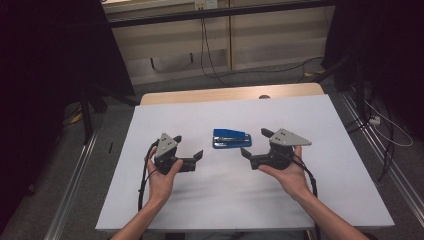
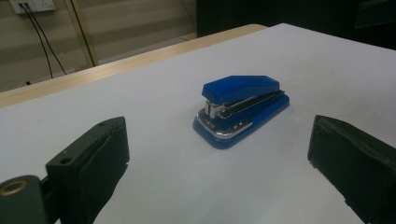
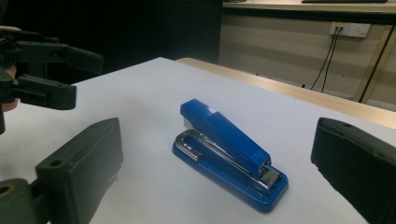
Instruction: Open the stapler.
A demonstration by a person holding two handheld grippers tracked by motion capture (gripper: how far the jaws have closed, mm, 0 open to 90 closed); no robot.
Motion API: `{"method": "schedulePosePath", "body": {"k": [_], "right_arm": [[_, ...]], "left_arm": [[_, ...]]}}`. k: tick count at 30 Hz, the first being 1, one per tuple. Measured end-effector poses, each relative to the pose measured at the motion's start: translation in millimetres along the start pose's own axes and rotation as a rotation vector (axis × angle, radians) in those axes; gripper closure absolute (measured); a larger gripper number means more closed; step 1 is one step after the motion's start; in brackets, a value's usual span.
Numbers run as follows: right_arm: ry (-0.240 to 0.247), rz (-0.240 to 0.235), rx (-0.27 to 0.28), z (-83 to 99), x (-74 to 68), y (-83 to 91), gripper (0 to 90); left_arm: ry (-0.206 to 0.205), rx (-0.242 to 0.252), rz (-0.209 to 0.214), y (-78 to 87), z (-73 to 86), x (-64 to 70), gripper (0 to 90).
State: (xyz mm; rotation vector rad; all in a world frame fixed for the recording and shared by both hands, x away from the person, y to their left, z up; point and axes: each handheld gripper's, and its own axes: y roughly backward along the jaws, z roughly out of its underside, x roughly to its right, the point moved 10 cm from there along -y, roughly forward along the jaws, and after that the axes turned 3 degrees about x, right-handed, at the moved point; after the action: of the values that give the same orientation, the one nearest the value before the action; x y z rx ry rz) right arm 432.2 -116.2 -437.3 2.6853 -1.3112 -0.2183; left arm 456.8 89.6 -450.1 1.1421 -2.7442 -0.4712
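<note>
White table (image 1: 165, 115) bears a closed blue stapler (image 1: 232, 138) with chrome inside; both grippers' fingers (image 2: 88, 163) gape empty.

Blue stapler (image 1: 232, 138), closed, flat on table centre.

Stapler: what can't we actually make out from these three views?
- Stapler, high view: too small to show the metal mouth or any detail.
- Stapler underside: hidden against the white sheet in both gripper views.
- Whether staples are loaded: the blue top covers the channel.
- Marking on the blue top, right gripper view: too small to read.
- Left gripper and right gripper: own jaws cut off by the bottom edge in their own views.
</note>
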Motion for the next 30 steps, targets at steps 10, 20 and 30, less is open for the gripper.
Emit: {"method": "schedulePosePath", "body": {"k": [10,20,30], "right_arm": [[0.001,-0.014,-0.012,1.8,3.3,-19.7,9.5],[0.015,-0.007,-0.041,6.1,5.2,-39.1,16.3],[-0.002,-0.018,-0.029,-3.6,2.1,-58.8,27.1]], "left_arm": [[0.007,-0.009,0.005,-27.8,-8.9,-2.9,6.1],[-0.004,-0.026,-0.005,-52.5,-13.1,-8.6,6.7],[-0.011,-0.023,-0.01,-74.3,-24.9,-17.1,6.9]]}}
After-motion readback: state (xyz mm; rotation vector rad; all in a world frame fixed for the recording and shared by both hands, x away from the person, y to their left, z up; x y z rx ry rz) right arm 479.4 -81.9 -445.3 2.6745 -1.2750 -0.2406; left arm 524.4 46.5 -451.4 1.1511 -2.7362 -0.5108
